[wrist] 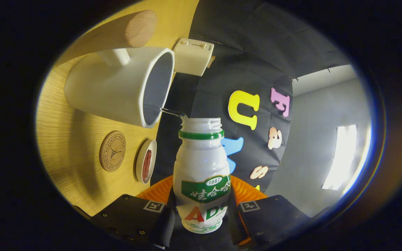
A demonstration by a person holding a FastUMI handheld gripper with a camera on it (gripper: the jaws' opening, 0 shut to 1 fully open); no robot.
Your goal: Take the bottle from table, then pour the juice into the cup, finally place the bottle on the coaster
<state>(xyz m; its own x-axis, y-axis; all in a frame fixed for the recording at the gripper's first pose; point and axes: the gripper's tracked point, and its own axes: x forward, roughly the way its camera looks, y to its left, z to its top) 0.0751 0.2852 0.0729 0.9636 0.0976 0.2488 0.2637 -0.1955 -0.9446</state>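
My gripper [201, 212] is shut on a small white bottle [201, 164] with a green neck ring, a green label and an open mouth. The view is rolled sideways, so the bottle is tipped toward a white cup [117, 90] just ahead of it on the wooden table [65, 139]. A thin clear stream [171, 112] runs from the bottle's mouth to the cup's rim. A round cork coaster [112, 151] lies flat on the table beside the cup, closer to my fingers.
A small white dish [146, 166] with something red in it sits near the coaster at the table's edge. A white box-shaped device [192, 56] and a wooden cylinder [131, 30] stand beyond the cup. Beyond the table hangs the black booth wall.
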